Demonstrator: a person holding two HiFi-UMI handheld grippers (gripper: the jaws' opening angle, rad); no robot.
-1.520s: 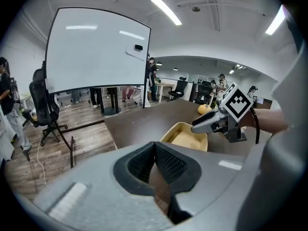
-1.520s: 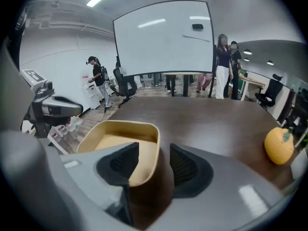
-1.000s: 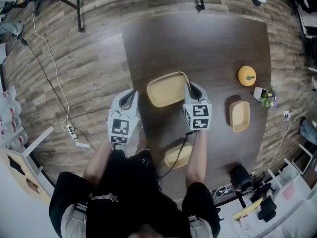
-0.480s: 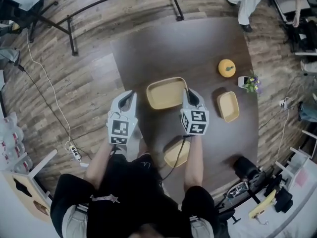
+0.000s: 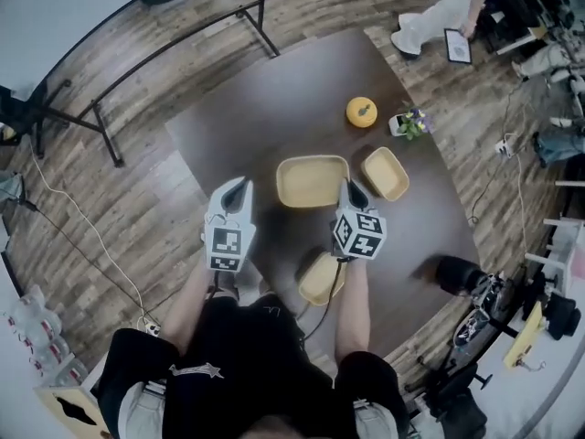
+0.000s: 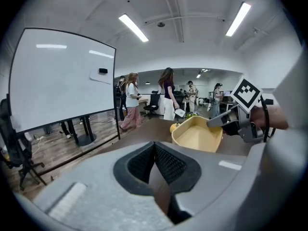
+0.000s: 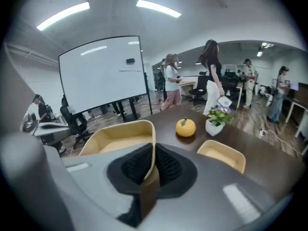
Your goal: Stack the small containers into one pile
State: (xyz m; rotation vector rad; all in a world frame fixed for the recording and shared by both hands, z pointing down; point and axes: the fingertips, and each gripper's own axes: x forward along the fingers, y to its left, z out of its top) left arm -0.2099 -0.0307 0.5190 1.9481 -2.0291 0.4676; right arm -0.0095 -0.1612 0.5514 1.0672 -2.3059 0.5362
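The right claw (image 5: 350, 193), pinched shut on the big container (image 5: 309, 181) at its rim, has brought it from well apart to just beside a small container (image 5: 386, 174), probably slightly lifted; stacking looks close. The left claw (image 5: 236, 190) is closed, empty.

LIGHT: bright, even, from ceiling strips (image 6: 134, 27) | SHADOW: soft, small, under fruit (image 7: 186, 127) | GLARE: strip reflections on whiteboard (image 7: 103, 73) | DISTORTION: fisheye bowing in all views; dark corners in gripper views | FOCUS: left gripper (image 6: 154, 146) and right gripper (image 7: 153, 150) bodies soft up close; container (image 7: 118, 138) and background sharp
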